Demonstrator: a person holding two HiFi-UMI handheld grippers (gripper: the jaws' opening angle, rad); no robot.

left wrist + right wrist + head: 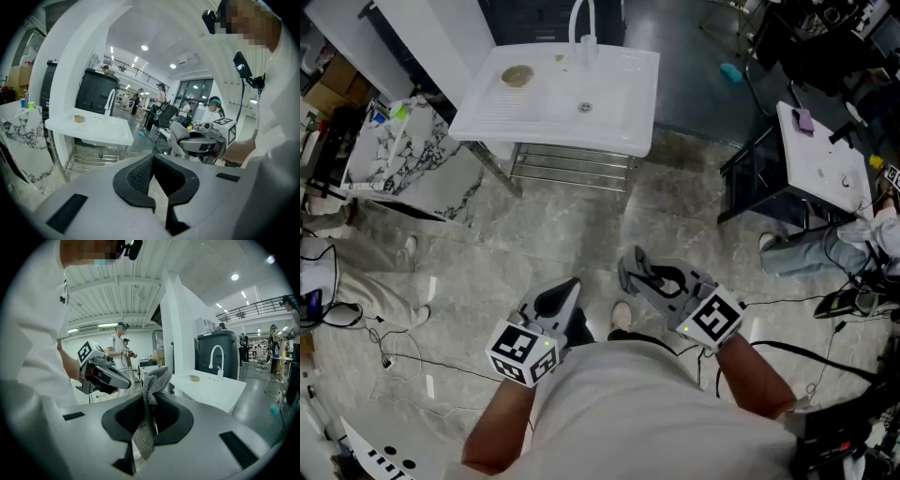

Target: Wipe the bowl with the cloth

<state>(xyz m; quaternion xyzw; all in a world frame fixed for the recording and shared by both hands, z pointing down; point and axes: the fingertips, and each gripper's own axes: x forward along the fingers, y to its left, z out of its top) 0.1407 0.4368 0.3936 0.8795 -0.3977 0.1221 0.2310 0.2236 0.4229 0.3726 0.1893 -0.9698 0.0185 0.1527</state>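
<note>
The right gripper (149, 401) has its fingers clenched on a limp grey knit cloth (157, 378), which looks soft and light. The left gripper (153, 165) is clenched and empty. The small bowl (517, 76) sits near the white tabletop's (614, 127) far-left corner. It is probably light and skiddy, so steady its rim.

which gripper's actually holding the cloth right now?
The right gripper: the grey cloth is pinched between its jaws. The left gripper is shut with nothing in it.

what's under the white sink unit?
A chrome wire shelf shows below the white sink unit. The shelf's rear part is covered by the sink top, so anything there is unseen.
</note>
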